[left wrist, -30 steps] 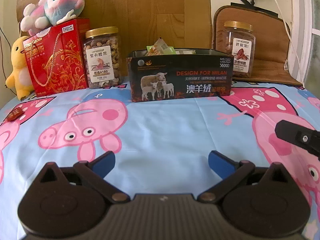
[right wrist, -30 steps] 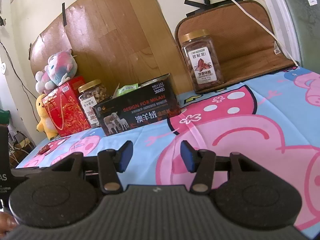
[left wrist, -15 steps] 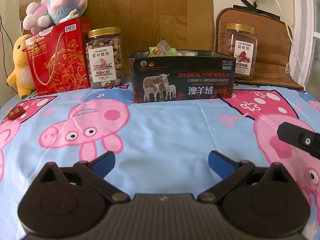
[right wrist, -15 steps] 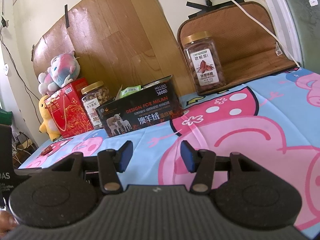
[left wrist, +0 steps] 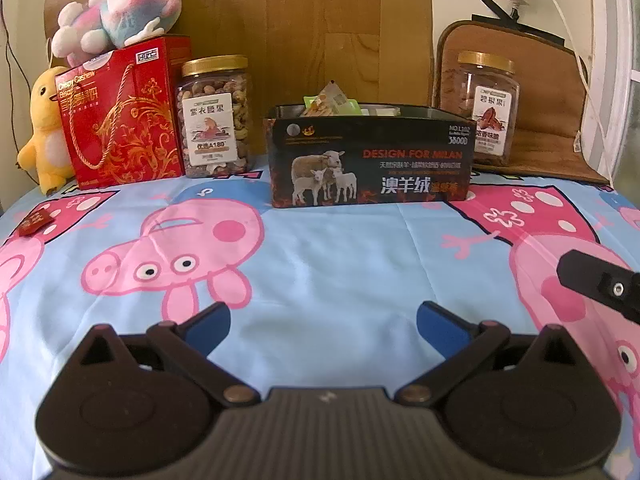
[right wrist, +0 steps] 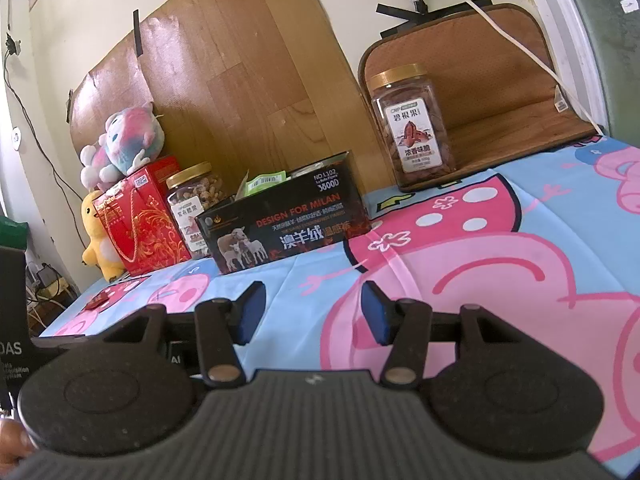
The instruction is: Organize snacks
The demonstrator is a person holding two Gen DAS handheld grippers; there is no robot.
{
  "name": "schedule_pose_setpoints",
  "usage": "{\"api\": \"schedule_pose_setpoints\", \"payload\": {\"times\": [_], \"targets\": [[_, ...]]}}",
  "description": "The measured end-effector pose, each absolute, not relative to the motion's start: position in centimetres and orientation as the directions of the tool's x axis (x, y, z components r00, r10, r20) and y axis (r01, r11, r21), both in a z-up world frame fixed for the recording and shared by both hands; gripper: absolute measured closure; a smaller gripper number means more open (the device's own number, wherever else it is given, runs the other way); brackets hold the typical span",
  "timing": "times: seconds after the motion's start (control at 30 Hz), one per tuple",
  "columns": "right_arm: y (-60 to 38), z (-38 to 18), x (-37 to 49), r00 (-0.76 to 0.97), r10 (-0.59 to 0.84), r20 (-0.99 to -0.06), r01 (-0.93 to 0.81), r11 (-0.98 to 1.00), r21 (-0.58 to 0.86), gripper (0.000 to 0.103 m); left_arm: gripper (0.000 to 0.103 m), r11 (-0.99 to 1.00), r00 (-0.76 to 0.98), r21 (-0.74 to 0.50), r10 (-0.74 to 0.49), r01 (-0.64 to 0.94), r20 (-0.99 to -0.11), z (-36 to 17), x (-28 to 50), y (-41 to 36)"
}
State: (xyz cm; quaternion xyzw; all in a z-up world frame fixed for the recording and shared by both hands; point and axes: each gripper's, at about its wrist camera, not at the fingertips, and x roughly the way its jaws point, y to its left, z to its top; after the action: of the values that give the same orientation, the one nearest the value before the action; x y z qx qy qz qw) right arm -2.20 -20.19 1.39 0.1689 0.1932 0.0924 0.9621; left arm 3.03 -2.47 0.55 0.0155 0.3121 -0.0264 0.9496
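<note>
Black snack box (left wrist: 370, 160) well beyond open jaws, nothing between

Snack packets (left wrist: 329, 101) in box (left wrist: 372, 160)

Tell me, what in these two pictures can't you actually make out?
- Contents of the black box: both views show only a few packet tops above its rim; its front wall hides the rest.
- Small red packet on the cloth: too small in either view to read.
- Right gripper in the left wrist view: cut off by the right edge.
- Yellow duck toy: partly behind the red gift box.
</note>
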Motion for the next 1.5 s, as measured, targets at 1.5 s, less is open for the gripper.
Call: {"api": "schedule_pose_setpoints", "payload": {"times": [1.5], "targets": [[-20.02, 1.43, -2.12, 0.905, 0.252, -0.341, -0.125, 0.927, 0.354, 0.043, 0.000, 0.999, 0.818, -0.001, -0.043, 0.052, -0.574, 0.73, 2.72, -2.40]]}}
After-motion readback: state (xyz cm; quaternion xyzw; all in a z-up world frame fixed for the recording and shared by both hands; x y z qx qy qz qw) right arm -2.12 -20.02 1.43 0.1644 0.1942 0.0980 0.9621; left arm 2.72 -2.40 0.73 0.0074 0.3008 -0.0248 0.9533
